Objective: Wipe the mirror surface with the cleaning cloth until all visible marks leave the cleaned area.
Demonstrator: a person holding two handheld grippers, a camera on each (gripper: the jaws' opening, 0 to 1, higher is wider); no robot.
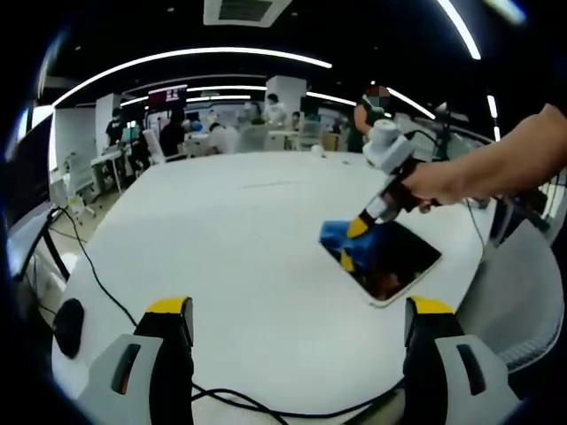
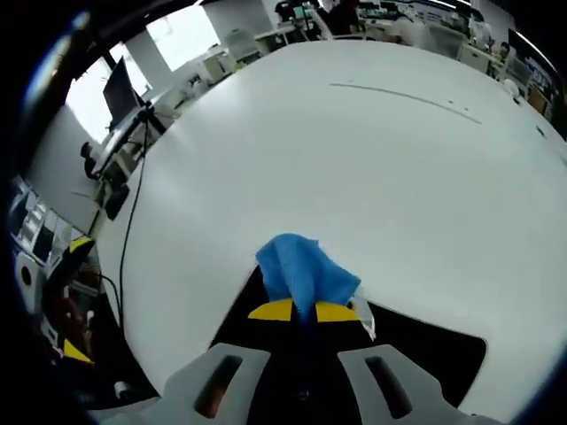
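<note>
The blue cleaning cloth (image 2: 304, 270) sits bunched and crumpled, soft folds rising in a peak, pinched between the yellow tips of the right gripper (image 2: 302, 312), whose jaws are closed tight on it. The right gripper view looks straight down on that, with the dark mirror (image 2: 425, 354) spreading glossy and black beneath the cloth.

The left gripper view gives the wider angle: the mirror (image 1: 390, 258) is a flat rounded rectangle with a pale rim, lying toward the right side of the round white table (image 1: 239, 239), its surface reflecting dark shapes. The cloth (image 1: 341, 235) presses on the mirror's near-left corner, with the right gripper (image 1: 356, 228) angling down onto it from a person's hand (image 1: 434, 184). Marks on the glass are too small to tell.

The left gripper (image 1: 297, 323) hangs above the table with its jaws wide apart, holding nothing. A black cable (image 1: 97, 282) snakes across the table's left edge.
</note>
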